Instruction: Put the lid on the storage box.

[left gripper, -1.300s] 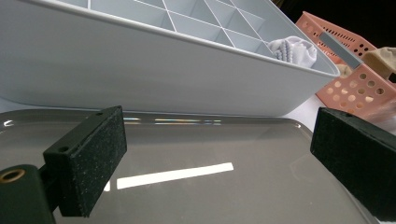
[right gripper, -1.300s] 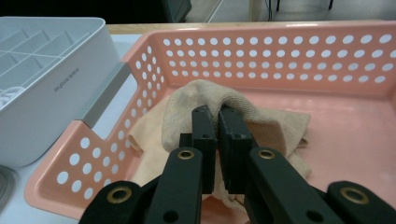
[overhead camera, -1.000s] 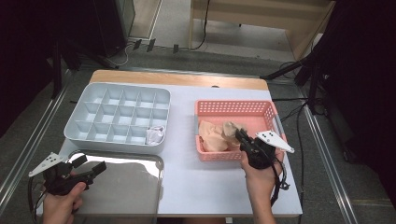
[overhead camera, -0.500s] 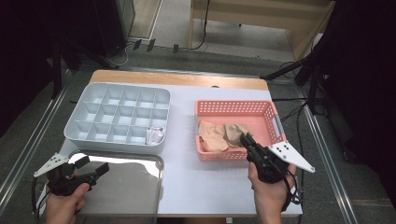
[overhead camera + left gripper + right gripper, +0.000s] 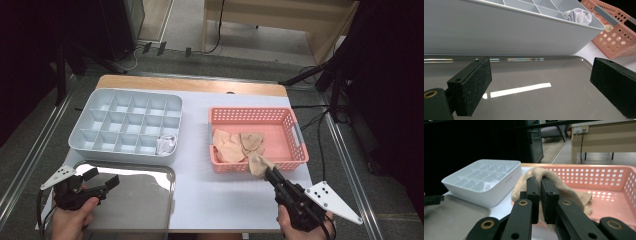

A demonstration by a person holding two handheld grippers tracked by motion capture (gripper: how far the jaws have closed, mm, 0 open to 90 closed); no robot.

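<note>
My right gripper (image 5: 270,173) is shut on a beige sock (image 5: 259,162), which hangs over the front wall of the pink basket (image 5: 295,131). In the right gripper view the jaws (image 5: 540,187) pinch a fold of that sock (image 5: 566,191), lifted above the basket (image 5: 604,173). Other beige socks (image 5: 231,145) lie inside the basket. My left gripper (image 5: 102,178) stands open, low over the shiny metal tray (image 5: 145,197); its pads (image 5: 472,86) are wide apart with nothing between them.
A white compartment tray (image 5: 125,107) sits at the back left, with a white sock (image 5: 166,144) in its near right cell. The same tray's wall (image 5: 499,32) rises just ahead of the left gripper. Cables trail off the table's right side.
The right gripper has drawn back toward the table's front edge and risen a little, pulling the beige sock up over the basket's front wall. The left gripper has stayed put.
</note>
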